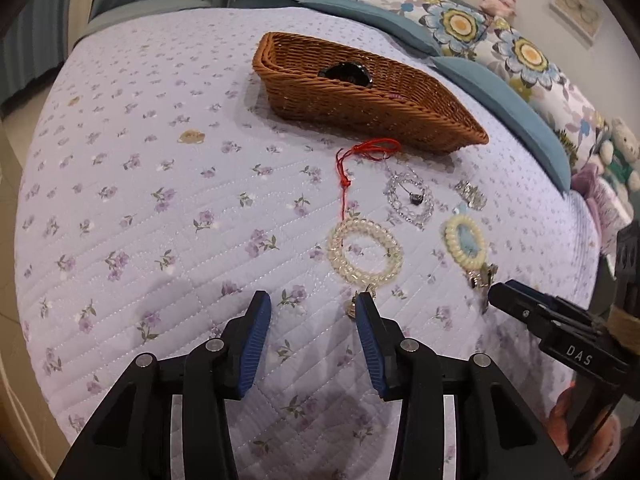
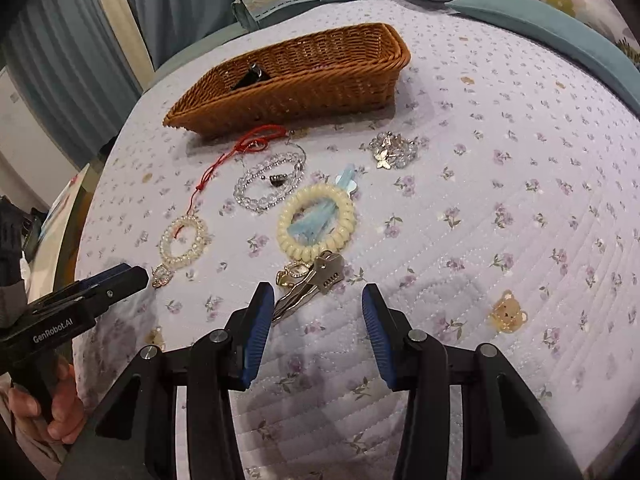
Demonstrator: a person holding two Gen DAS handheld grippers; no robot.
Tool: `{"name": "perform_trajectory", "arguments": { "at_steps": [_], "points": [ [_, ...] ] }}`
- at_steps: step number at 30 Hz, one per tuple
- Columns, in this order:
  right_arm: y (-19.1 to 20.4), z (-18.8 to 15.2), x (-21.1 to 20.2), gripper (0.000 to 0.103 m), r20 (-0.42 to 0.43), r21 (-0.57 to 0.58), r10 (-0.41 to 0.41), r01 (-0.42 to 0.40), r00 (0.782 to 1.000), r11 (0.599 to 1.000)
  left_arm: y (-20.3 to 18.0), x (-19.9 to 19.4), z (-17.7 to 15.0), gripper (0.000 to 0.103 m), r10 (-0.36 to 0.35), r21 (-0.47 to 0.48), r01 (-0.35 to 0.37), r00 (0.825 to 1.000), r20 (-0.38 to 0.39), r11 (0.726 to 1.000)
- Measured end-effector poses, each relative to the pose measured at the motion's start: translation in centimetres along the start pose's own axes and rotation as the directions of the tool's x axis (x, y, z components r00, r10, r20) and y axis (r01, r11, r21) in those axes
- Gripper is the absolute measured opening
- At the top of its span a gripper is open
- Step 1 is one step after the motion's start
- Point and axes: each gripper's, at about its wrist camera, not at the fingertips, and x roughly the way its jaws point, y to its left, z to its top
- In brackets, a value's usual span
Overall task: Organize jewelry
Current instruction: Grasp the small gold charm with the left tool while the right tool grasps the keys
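Note:
A brown wicker basket stands on the bed with a dark item inside. In front of it lie a red cord, a clear bead bracelet, a clear coil ring with a charm, a cream coil ring with keys, and a crystal brooch. My left gripper is open and empty, just before the clear coil ring. My right gripper is open and empty, its left finger beside the keys.
The lilac floral quilt covers the bed. Teal and flowered pillows line the far right edge, with plush toys beyond. Curtains hang past the bed's far left. A bear patch is on the quilt.

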Motion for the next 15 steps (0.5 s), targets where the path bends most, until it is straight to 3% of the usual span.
{"name": "perform_trajectory", "arguments": {
  "at_steps": [9,12,15],
  "points": [
    [1.1,-0.3,0.1,0.048,0.014,-0.064,-0.081,0.082,0.997,0.995,-0.2,-0.2,0.2,0.045,-0.053,0.002,0.053,0.999,0.009,0.999],
    [0.2,-0.4,-0.1,0.041,0.023,-0.050,-0.153,0.154,0.988,0.987,-0.4,-0.6,0.1,0.045,-0.070,0.013,0.070,0.997,0.016,0.997],
    [-1.5,-0.2,-0.2,0.040,0.007,0.020,-0.102,0.101,0.995,0.995,-1.0,-0.5,0.0,0.045,-0.087,0.041,0.086,0.996,0.006,0.995]
  ]
}}
